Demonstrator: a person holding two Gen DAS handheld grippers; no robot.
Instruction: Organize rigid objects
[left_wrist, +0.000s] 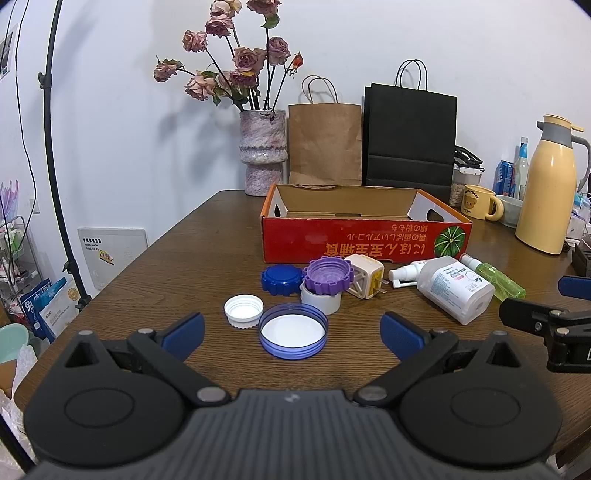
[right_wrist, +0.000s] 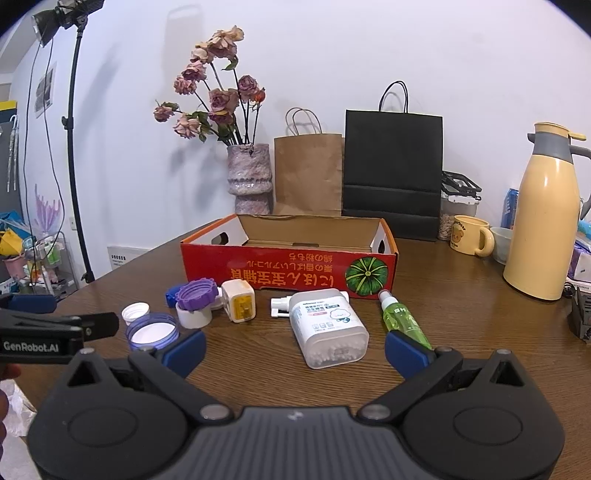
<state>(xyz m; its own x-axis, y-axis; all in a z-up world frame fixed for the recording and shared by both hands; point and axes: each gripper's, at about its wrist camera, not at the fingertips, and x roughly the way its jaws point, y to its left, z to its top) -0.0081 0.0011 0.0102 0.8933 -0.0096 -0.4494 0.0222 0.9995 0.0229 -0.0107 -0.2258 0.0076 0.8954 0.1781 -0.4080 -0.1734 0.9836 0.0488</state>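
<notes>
Red cardboard box (right_wrist: 288, 266) (bare inside)

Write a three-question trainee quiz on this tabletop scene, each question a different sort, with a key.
1. True or false: the red cardboard box already holds the green spray bottle.
2. Multiple choice: the purple lid rests on A) a white cap, B) the blue lid, C) the bare table.
3. Fill in: both the left gripper and the right gripper have jaws that are ____.

Key: 1. False; it lies on the wooden table in front of the box. 2. A, the white cap. 3. Open, holding nothing.
</notes>
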